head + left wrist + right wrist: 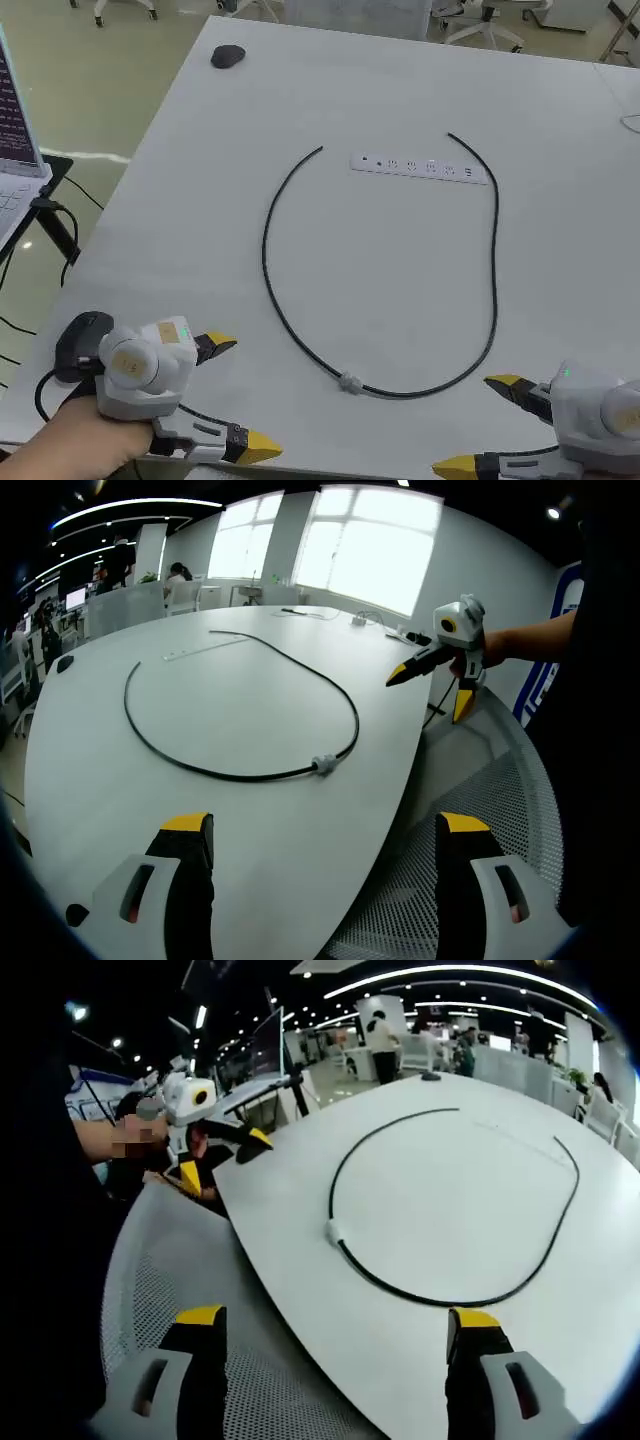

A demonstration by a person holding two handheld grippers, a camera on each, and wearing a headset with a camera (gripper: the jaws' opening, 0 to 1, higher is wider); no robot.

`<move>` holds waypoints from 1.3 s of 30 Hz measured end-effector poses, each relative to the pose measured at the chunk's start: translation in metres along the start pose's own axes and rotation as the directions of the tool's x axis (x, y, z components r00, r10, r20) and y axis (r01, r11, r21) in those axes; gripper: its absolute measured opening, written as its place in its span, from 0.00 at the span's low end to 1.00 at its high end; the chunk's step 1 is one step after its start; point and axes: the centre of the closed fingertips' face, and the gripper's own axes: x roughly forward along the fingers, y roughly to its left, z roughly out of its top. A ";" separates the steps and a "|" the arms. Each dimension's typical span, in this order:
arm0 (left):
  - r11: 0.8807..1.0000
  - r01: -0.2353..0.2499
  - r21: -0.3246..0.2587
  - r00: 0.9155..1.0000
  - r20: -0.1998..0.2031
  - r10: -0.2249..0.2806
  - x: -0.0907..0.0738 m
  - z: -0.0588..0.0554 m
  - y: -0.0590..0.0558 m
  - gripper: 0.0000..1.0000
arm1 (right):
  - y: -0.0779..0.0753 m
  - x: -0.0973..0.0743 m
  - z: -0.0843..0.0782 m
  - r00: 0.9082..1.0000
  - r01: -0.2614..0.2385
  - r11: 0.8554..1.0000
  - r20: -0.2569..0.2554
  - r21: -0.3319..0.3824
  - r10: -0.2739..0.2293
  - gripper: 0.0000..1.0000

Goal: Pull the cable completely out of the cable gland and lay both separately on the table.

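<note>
Head view showed the cable gland [350, 383], a small grey fitting, lying on the near part of the white table [150, 200], roughly midway between the two grippers. The black cable [265, 240] was threaded through it and swept away on both sides in a wide open loop. One end lay far left and the other far right, just beside the white power strip [418, 168] at the far side of the loop. The gland sat at the near bottom of that loop, so a long run of cable led off from it either way.

The left gripper [253, 397] hung at the near left edge of the table and the right gripper [464, 423] at the near right edge. Both had their yellow-tipped jaws spread wide and held nothing. Each was apart from the cable and the gland, and each gripper view looked across the table edge toward the fitting.

By my reading, the pull had not yet begun, and the step in hand was the approach. The next move called for one gripper to pinch the gland and hold it steady while the other closed on the cable just beside it. Because the gland sat far from either end, a long length would have to pass through, probably in several pulls with fresh grips.

A dark mouse [228, 56] lay far left on the table, well apart from the work.
</note>
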 end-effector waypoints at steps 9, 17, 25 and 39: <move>1.000 -0.009 -0.017 1.000 -0.020 0.009 0.002 -0.001 -0.002 0.93 | 0.002 0.005 -0.001 1.000 -0.023 1.000 -0.009 -0.003 0.023 0.95; 1.000 -0.008 -0.006 1.000 -0.020 0.008 0.006 -0.001 -0.006 0.90 | 0.006 0.013 0.005 0.999 -0.048 0.998 -0.023 -0.037 0.047 0.94; 1.000 -0.001 -0.003 1.000 -0.019 0.001 0.006 -0.002 -0.007 0.89 | 0.005 0.023 0.019 0.999 -0.043 0.998 -0.025 -0.053 0.042 0.90; 1.000 0.008 -0.014 1.000 -0.015 -0.008 0.009 -0.005 -0.003 0.89 | -0.002 0.050 0.042 0.997 -0.050 0.992 -0.062 -0.120 0.043 0.79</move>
